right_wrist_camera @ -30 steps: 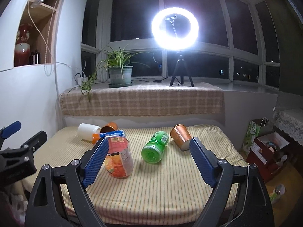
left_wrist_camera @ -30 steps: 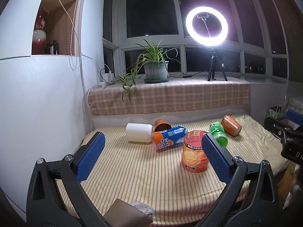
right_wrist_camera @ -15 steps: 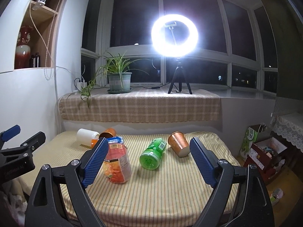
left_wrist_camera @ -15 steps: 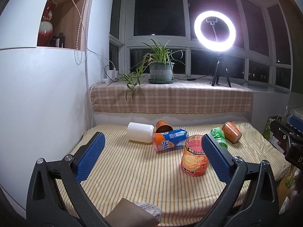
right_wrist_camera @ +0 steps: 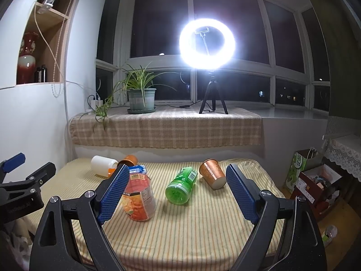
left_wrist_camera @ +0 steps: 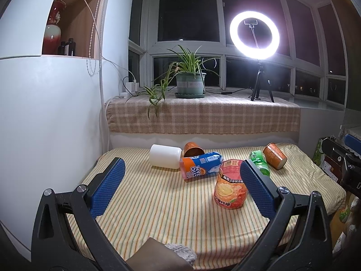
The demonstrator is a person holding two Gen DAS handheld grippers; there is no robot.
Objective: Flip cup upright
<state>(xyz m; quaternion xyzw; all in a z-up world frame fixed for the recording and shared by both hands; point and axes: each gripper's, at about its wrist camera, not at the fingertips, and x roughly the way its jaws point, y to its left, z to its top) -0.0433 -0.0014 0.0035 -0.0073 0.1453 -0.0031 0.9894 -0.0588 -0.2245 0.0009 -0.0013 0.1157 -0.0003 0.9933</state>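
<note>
**Both hand-held grippers spread wide, nothing gripped, cups lying at the far edge**

Going left to right across the striped counter (left_wrist_camera: 158, 203): a white cylinder (left_wrist_camera: 165, 159) lies on its side at the back left. Touching or just beside it lies an orange cup (left_wrist_camera: 193, 149), its mouth turned toward the camera. In front of that lies a blue-and-orange can (left_wrist_camera: 200, 168), then an orange-pink jar (left_wrist_camera: 230, 188), leaning, then a green bottle (right_wrist_camera: 181, 188) on its side, and last a copper-coloured cup (right_wrist_camera: 213, 174) on its side at the back right.

The left hand-held gripper (left_wrist_camera: 180, 189) has its pads far apart and holds nothing; the right hand-held gripper (right_wrist_camera: 178, 190) is likewise spread and empty. Both hang near the front edge, well apart from the cups.

The copper-coloured cup lies ahead and slightly right of the right hand-held gripper, base nearer, mouth pointing away and to the left, so its long axis runs obliquely to the fingers. The right hand looks the nearer one for it. The orange cup lies ahead of the left hand-held gripper, with the can in the way.

Which cup is meant I cannot tell. The orange cup's body is mostly hidden behind the can and the cylinder.
</note>
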